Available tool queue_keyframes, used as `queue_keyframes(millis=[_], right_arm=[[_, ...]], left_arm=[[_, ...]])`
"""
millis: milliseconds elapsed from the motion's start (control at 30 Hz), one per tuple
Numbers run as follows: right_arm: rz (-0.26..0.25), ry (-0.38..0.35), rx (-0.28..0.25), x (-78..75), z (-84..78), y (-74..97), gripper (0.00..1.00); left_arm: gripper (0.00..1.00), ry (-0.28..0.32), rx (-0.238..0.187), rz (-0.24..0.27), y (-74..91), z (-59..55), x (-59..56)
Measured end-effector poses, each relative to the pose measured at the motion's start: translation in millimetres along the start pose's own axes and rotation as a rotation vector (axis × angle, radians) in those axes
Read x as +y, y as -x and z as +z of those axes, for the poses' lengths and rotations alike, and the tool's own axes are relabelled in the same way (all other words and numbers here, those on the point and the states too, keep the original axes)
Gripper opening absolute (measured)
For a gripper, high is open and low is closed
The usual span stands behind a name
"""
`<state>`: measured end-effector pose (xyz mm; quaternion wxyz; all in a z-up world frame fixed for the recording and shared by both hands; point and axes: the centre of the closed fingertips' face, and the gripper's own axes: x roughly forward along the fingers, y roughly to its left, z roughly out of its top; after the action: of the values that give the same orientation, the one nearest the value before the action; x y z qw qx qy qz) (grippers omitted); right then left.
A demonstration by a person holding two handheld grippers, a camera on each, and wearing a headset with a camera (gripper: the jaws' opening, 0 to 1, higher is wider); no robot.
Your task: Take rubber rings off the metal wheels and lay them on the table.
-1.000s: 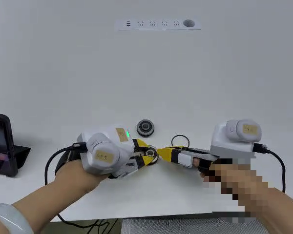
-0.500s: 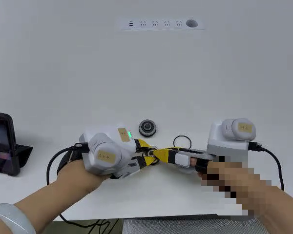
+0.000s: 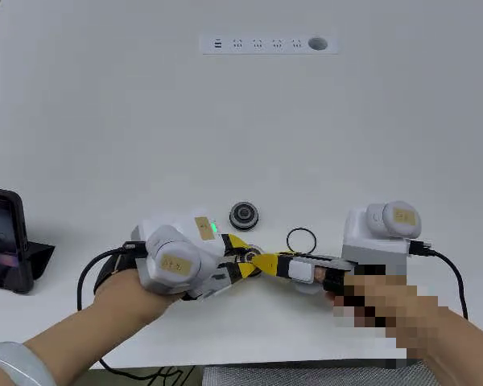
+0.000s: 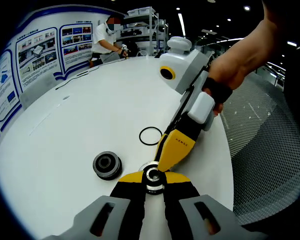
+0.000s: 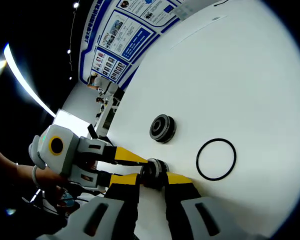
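Pinching wheel [image 3: 248, 258]: L claw [image 4: 154, 177]; R claw [image 5: 153, 176]

Open table [image 3: 225, 121] beyond 1 spare wheel [image 3: 243, 214] and 1 loose ring [image 3: 288, 240]

The left gripper [image 3: 240, 261] and the right gripper [image 3: 264, 262] meet tip to tip, with the left forearm [image 3: 64, 338] and the right forearm [image 3: 451, 346] angled inward. The left's yellow-tipped jaws pinch the small metal wheel [image 4: 153, 177] from both sides. The right's jaws close on the same wheel from the opposite direction.
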<state>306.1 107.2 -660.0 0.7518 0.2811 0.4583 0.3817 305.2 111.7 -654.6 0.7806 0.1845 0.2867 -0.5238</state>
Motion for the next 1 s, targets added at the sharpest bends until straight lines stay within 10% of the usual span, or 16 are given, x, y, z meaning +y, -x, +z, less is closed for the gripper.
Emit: queue_keyframes(millis=[1000], right_arm=[[-0.047, 0.038, 0.011, -7.1, 0.4, 6.1, 0.03]], left_arm=[[0.13, 0.003, 0.0, -0.001, -0.3, 0.0, 0.3]])
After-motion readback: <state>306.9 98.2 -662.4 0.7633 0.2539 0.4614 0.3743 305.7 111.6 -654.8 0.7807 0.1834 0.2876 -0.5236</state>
